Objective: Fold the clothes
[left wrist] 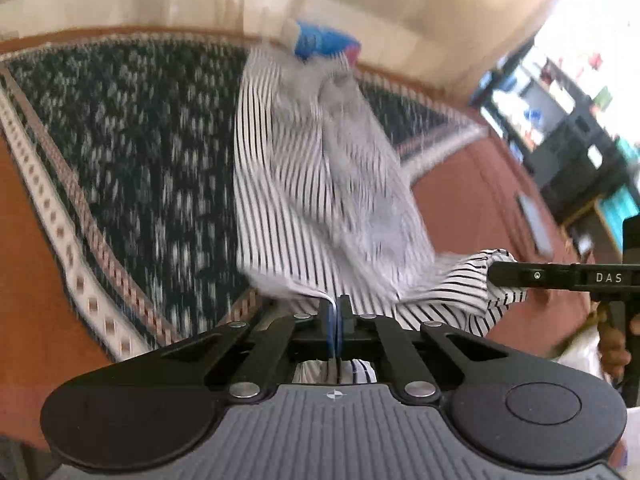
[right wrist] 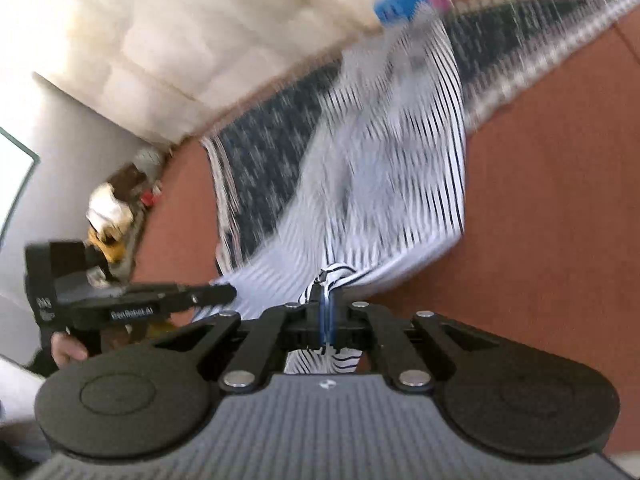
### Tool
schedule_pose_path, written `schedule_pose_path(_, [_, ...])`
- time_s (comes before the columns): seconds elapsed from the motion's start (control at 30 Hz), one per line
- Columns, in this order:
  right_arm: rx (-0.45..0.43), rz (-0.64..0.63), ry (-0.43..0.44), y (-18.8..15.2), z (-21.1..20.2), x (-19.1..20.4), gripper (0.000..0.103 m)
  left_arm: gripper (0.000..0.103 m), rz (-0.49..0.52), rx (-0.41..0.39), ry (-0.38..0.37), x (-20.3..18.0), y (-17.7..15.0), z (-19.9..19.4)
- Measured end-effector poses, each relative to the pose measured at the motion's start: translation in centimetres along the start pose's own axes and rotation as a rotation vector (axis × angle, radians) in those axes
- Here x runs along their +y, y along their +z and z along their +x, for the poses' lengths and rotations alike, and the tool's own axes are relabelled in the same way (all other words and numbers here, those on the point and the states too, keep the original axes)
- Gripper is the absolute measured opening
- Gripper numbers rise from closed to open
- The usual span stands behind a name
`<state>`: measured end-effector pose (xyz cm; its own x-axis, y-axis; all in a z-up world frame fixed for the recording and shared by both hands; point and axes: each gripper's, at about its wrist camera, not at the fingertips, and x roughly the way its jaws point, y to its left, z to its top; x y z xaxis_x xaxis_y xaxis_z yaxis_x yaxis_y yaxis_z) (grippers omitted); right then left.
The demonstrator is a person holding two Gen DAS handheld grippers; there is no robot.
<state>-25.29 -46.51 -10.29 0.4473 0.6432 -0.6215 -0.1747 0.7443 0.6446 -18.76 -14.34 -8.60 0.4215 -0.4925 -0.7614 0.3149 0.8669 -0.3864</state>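
A white garment with thin dark stripes [left wrist: 304, 184] hangs in the air, blurred by motion, above a dark patterned rug [left wrist: 132, 140]. My left gripper [left wrist: 335, 304] is shut on one edge of the striped garment, cloth pinched between its blue pads. In the left wrist view my right gripper [left wrist: 494, 274] comes in from the right, also clamped on the cloth. The right wrist view shows my right gripper [right wrist: 326, 284] shut on a bunched bit of the striped garment [right wrist: 384, 184], with the left gripper [right wrist: 230, 293] at the left, held by a hand [right wrist: 66, 350].
The rug [right wrist: 272, 148] lies on a reddish-brown floor [right wrist: 540, 220]. A blue and pink object [left wrist: 326, 42] lies at the rug's far edge beside a cream sofa [right wrist: 192, 40]. Shelves with clutter [left wrist: 560, 120] stand at the right; small items [right wrist: 108, 216] sit by the wall.
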Motion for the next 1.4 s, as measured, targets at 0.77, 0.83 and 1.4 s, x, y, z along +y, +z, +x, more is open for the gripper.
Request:
schedule_pose_path(0.77, [-0.037, 0.132, -0.292, 13.5, 11.6, -7.1, 0.010, 0.023, 0.033, 0.022, 0.095, 9.3, 13.6, 11.7])
schedule_pose_path(0.83, [-0.016, 0.113, -0.369, 13.6, 12.0, -7.2, 0.013, 0.028, 0.068, 0.007, 0.101, 9.5, 13.0, 10.1])
schedule_pose_path(1.4, [-0.037, -0.094, -0.342, 8.9, 9.0, -1.7, 0.044, 0.056, 0.321, 0.083, 0.182, 9.4, 11.6, 11.0])
